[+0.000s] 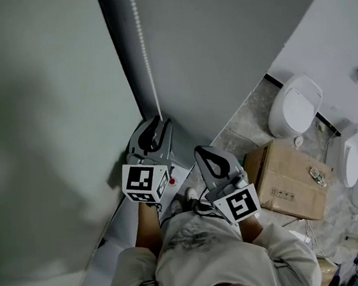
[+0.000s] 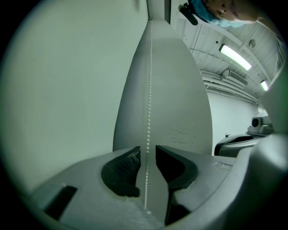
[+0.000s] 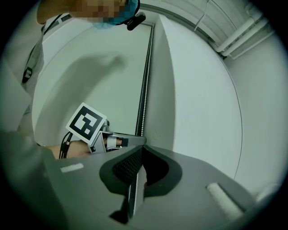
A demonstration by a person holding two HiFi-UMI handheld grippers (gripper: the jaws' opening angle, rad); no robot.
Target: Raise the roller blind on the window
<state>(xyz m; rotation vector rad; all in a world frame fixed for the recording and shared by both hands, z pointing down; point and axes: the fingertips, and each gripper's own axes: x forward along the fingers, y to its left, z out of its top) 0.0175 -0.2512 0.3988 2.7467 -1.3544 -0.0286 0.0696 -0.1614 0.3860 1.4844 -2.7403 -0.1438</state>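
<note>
A pale wall (image 1: 41, 124) fills the left of the head view. A dark upright strip and a grey panel (image 1: 218, 37) stand beside it, and a marbled floor (image 1: 247, 121) lies lower right. The bead chain (image 1: 145, 52) hangs straight down in front of the strip, at the grey panel's left edge; whether that panel is the blind's fabric cannot be told.

The left gripper (image 1: 156, 126) is held out level toward the chain on a bare forearm (image 1: 149, 224), with its marker cube (image 1: 145, 183) facing up. In its own view the left gripper (image 2: 147, 155) has its jaws apart. The bead chain (image 2: 149, 99) runs down through the gap between them, and neither pad presses on it.

Just to the right and nearer the body, the right gripper (image 1: 205, 155) also points level. In its own view the right gripper (image 3: 140, 155) has its jaws drawn together, with a thin beaded line pinched in the slit. The bead chain (image 3: 143, 103) rises above them along the dark strip.

Further right on the floor sit a cardboard box (image 1: 286, 174) and white oval-lidded fixtures (image 1: 296, 105).
</note>
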